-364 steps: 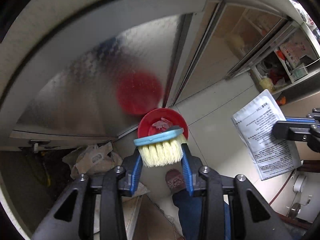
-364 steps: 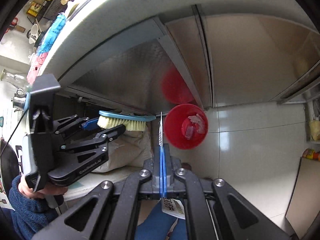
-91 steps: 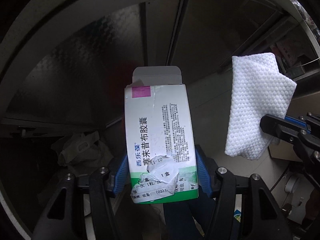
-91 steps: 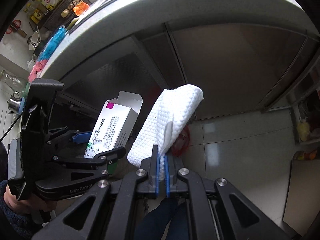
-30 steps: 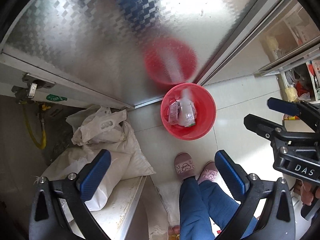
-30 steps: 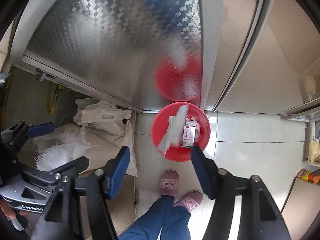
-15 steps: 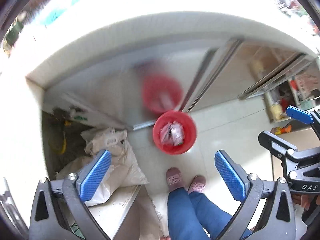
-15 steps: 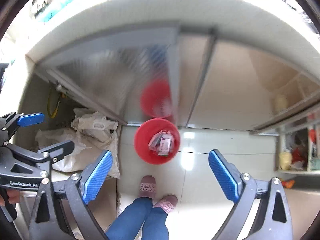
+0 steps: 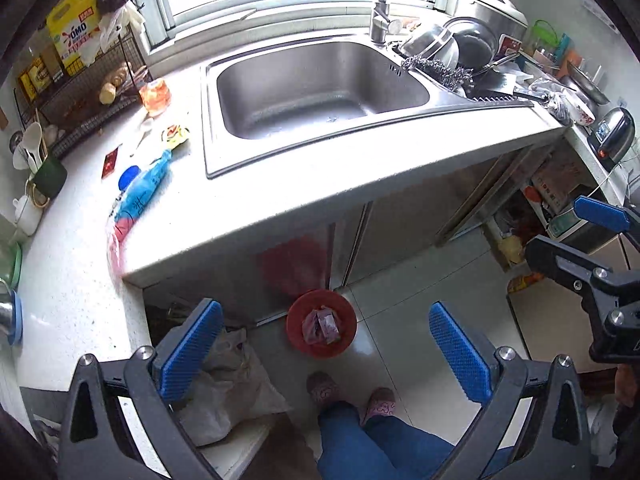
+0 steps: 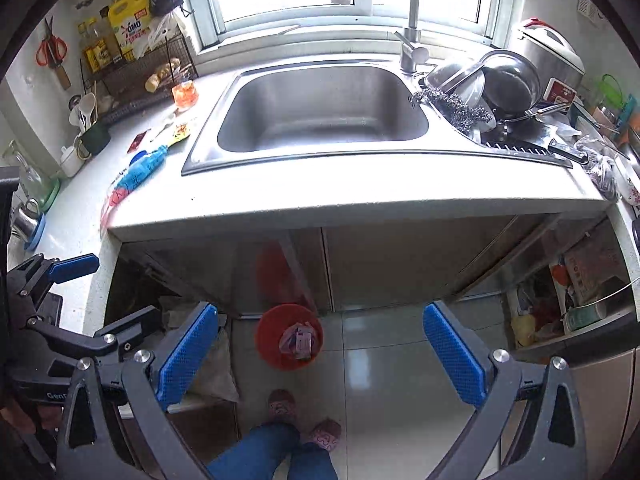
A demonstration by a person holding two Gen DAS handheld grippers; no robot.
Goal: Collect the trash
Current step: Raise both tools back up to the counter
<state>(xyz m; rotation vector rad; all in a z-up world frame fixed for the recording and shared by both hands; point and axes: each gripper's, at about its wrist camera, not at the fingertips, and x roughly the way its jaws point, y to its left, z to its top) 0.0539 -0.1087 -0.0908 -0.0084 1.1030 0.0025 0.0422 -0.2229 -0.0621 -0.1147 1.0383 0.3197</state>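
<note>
Change since a second ago: both tongs are riding higher, so the views are now taking in the tabletop point(image 10: 304, 204) and sink point(image 10: 320, 120) rather than only the cabinet fronts and floor; the white cloth is no longer draped over the bin rim, and the right jaws have just been opening with nothing between them.

Tabletop: carrying the remaining litter left of the sink, presumably why the tongs are lifting toward it.

Red bin point(image 9: 321, 323): standing on the floor against the cabinet door, just ahead of the person's slippers point(image 9: 346, 394), placed for dropping from above; holding collected trash point(image 9: 320, 325).

Blue-and-red wrapper point(image 9: 138, 196): lying near the tabletop edge, probably next.

Left tongs point(image 9: 326, 354): released, empty.

Right tongs point(image 10: 320, 356): released, empty.

Small packets point(image 9: 174, 135): scattered beside the sink rim.
</note>
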